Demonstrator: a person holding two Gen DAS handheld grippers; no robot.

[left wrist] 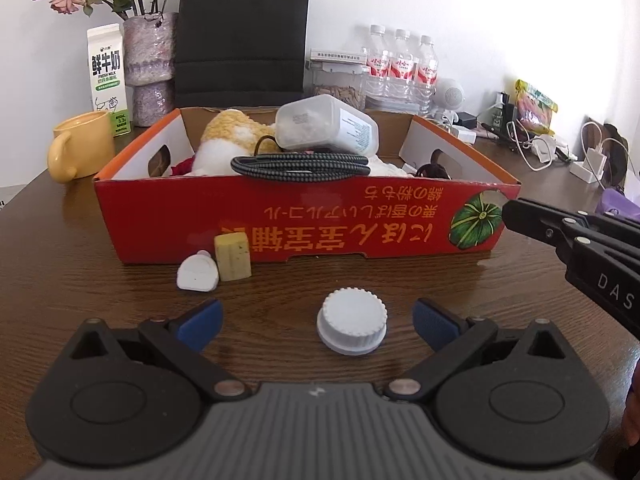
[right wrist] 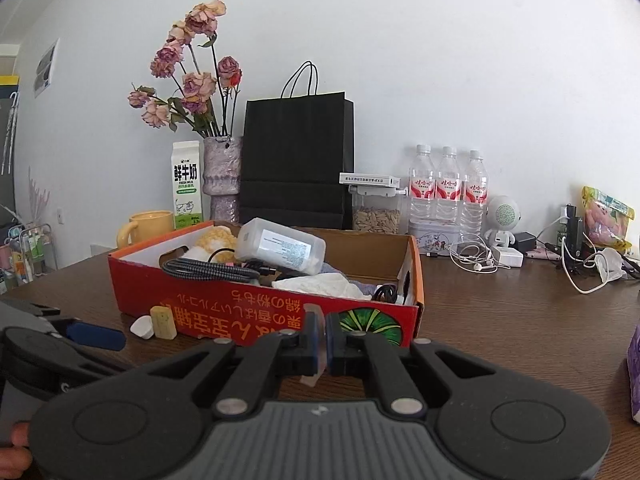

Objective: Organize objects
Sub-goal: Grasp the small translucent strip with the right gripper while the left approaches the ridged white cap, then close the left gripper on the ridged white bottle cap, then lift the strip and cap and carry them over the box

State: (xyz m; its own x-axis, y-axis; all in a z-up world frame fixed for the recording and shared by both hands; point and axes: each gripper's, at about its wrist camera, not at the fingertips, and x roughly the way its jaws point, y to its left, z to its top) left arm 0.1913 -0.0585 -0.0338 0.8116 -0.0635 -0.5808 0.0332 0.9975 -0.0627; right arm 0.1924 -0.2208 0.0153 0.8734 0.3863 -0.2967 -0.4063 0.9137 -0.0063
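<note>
**Box is nearly full, three little bits left on the table**

Biggest thing first: the dark wood table (left wrist: 400, 280) is carrying everything, with a whole row of clutter along the back wall (black paper bag (left wrist: 244, 28), water bottles (left wrist: 402, 68), milk carton (left wrist: 107, 76), yellow mug (left wrist: 82, 146)). None of that looks like part of the job to me.

The red cardboard box (left wrist: 304, 220) sits in the middle and it's clearly the collection spot. Already in there: a clear plastic tub (left wrist: 326, 124) lying on its side, a coiled braided cable (left wrist: 300, 164) resting on the front edge, and something fluffy yellow and white behind it.

Still out on the table, right against the front wall of the box: a yellowish block (left wrist: 233, 257) standing upright and a small white case (left wrist: 197, 273) touching it. A bit nearer sits a white ribbed cap (left wrist: 352, 326), on its own.

The left tongs (left wrist: 318, 322) are spread wide and hanging low with the cap sitting roughly between the blue tips, not touching either one. Looks lined up for a grab, so I'd guess the cap is next into the box.

The right tongs (right wrist: 323, 344) are pressed together near the box's front corner, with something clear and thin caught between the tips. Can't tell what it is, maybe a scrap of plastic.
</note>
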